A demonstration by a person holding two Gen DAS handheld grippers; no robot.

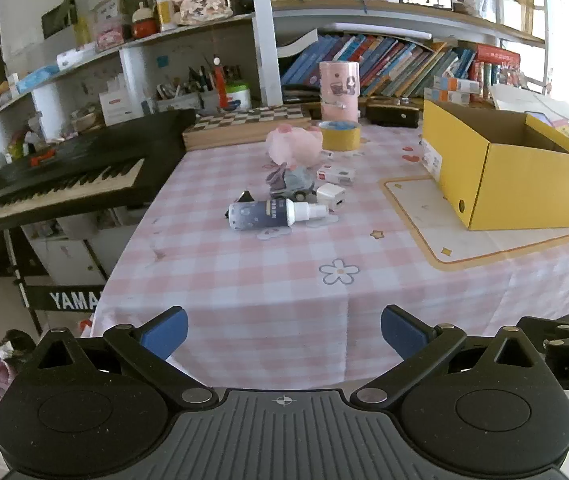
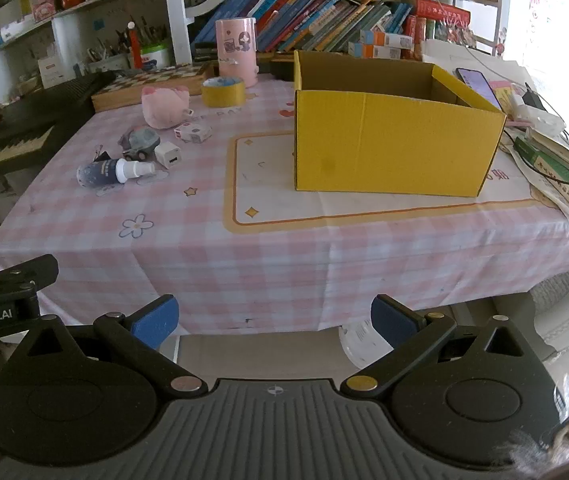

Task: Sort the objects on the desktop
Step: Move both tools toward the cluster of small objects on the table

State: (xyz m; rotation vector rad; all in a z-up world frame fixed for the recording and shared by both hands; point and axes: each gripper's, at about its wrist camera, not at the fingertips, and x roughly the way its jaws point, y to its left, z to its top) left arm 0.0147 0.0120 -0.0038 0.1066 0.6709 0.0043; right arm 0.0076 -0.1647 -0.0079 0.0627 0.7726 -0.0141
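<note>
Left wrist view: both claws, left claw (image 1: 284, 330) and right claw (image 2: 274, 318), apart, small spray bottle (image 1: 274, 213) lying beside white charger (image 1: 331, 197), yellow box (image 1: 512, 168) sitting near on bench (image 1: 244, 280).

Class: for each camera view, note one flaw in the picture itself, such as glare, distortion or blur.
Left wrist view: the fisheye bends the shelf into an arc, and the window side at right is washed out. Right wrist view: glare whitens the right edge beyond the phone, and a blurred smear fills the bottom right corner.

It was a home study or child's room. Crowded bookshelves (image 1: 384, 64) stood at twelve o'clock, a keyboard piano (image 1: 64, 176) at ten. A pink checked tablecloth (image 2: 244, 240) covered the table.
</note>
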